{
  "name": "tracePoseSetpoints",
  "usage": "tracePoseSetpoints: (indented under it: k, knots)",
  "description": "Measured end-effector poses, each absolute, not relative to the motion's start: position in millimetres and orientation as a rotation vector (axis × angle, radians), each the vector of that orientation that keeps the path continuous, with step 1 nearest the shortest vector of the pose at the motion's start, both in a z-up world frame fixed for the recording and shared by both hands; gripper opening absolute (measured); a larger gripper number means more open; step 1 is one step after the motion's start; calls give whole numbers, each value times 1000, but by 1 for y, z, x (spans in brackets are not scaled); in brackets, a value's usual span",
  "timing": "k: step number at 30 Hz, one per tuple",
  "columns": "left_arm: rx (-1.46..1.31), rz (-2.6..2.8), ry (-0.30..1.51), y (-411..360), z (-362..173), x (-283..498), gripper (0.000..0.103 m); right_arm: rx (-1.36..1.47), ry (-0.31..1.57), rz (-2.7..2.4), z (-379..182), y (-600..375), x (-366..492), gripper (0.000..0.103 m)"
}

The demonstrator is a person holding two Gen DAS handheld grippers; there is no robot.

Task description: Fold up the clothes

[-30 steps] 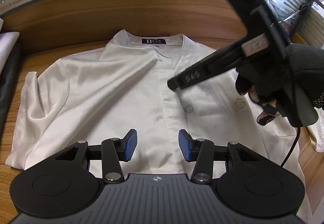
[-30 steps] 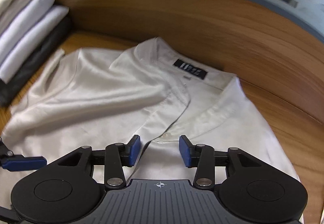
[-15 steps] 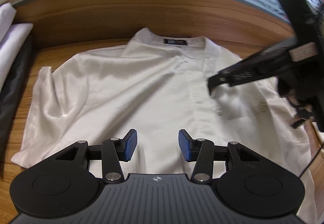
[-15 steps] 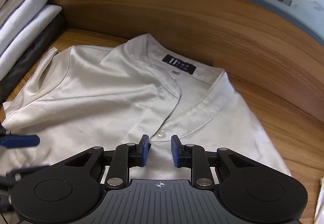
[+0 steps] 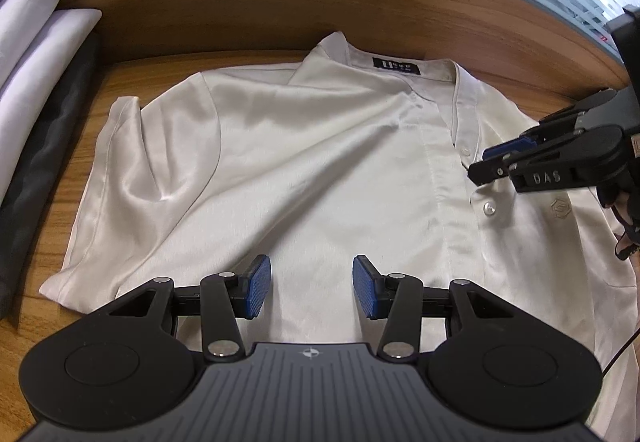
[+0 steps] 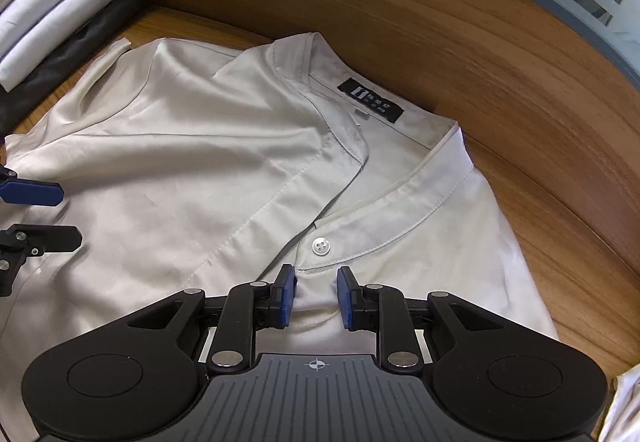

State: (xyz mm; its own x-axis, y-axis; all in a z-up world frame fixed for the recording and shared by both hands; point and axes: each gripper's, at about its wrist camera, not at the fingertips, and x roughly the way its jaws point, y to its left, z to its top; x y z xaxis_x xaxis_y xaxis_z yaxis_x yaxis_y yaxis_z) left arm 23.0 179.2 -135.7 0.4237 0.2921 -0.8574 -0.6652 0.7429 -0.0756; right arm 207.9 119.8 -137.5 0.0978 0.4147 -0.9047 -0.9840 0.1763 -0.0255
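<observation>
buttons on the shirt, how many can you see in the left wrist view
2. One button sits on the placket just below the collar opening, close to the right hand-held gripper. The other button lies just below it. More may be hidden under the overlapping front panel.

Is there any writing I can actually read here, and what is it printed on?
"DAS": white letters on the side of the right gripper.
Black neck label inside the shirt collar: white print, too small to read.
Hexagon emblem on the shirt chest: a sign, no readable letters.
</observation>
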Motion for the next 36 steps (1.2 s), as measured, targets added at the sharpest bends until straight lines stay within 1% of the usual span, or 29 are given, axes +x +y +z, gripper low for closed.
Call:
tracePoseSetpoints:
  k: [2, 3, 4, 5, 10, 15, 25, 31, 33, 36]
  knots:
    - [-440, 620, 959, 178, -135, 23, 51, -776, 927, 1214, -137, 121, 211, 17]
    - [-436, 618, 958, 177, -135, 23, 51, -766, 926, 1208, -137, 121, 213, 15]
    - [-432, 616, 956, 176, -134, 24, 51, -749, 930, 1198, -136, 121, 216, 7]
    - [-430, 613, 952, 175, -133, 24, 51, -714, 939, 1187, -135, 121, 219, 4]
    - [-413, 596, 934, 172, -127, 27, 51, -497, 989, 1148, -122, 114, 236, 4]
    - [-384, 570, 928, 165, -125, 30, 51, -386, 985, 1166, -113, 113, 233, 4]
    - [-399, 525, 893, 149, -113, 12, 51, -312, 932, 1124, -106, 126, 222, 4]
    - [-418, 531, 890, 137, -108, -11, 51, -287, 941, 1065, -117, 148, 235, 5]
    - [-426, 539, 888, 134, -105, -20, 53, -298, 952, 1062, -124, 155, 236, 6]
    - [-430, 549, 882, 128, -99, -33, 53, -326, 958, 1057, -132, 165, 236, 11]
